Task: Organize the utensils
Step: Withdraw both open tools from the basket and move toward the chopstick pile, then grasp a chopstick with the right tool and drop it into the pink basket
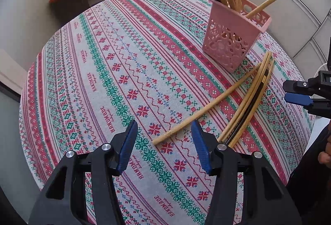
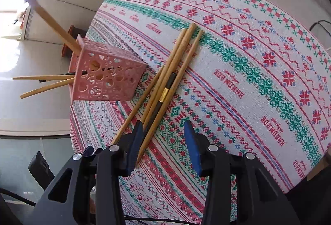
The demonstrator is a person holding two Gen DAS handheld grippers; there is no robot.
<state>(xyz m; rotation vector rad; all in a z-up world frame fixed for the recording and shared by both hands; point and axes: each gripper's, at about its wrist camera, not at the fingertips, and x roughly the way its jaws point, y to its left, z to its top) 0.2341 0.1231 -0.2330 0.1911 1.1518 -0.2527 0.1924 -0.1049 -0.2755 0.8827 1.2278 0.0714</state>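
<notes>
Hand-held gripper (image 1: 164,146) on the left is held open over the desk (image 1: 103,80), nothing between its jaws; the right hand-held gripper (image 2: 163,145) is likewise open, just beside the loose chopsticks (image 2: 169,80). These lie bundled near the desk's edge, beside the pink holder (image 2: 107,78) — already part-filled. They are judged light, stiff, smooth and prone to rolling — best pinched mid-shaft, one or two together.
</notes>
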